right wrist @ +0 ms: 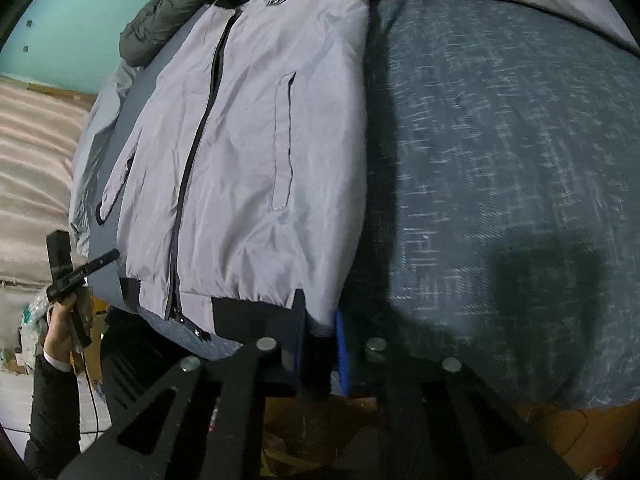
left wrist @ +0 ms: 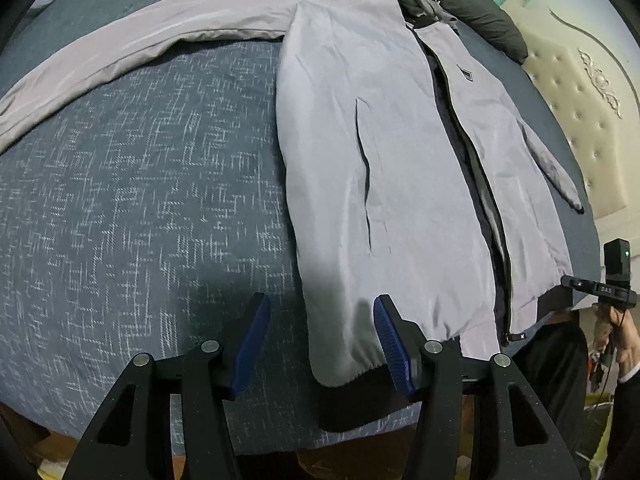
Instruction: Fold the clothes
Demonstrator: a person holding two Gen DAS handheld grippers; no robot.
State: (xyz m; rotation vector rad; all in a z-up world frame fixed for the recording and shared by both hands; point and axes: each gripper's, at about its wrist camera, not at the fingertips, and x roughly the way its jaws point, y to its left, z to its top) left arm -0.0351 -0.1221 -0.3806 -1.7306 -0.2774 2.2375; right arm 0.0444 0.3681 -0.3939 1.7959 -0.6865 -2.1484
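- The pale lilac zip-front jacket (left wrist: pixel 384 152) is spread flat on the blue woven bedspread (left wrist: pixel 140 200).
- The left gripper (left wrist: pixel 320 340), jaws apart, hovers at the black hem; bare bedspread lies leftward.
- The right gripper (right wrist: pixel 320 344) is clamped on the hem corner, seen only in its own view.

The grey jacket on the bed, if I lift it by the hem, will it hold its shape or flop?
The grey jacket would probably flop: it lies limp and creased. Its sheen suggests a slippery shell. The long sleeve spread across the bedspread would likely trail behind.
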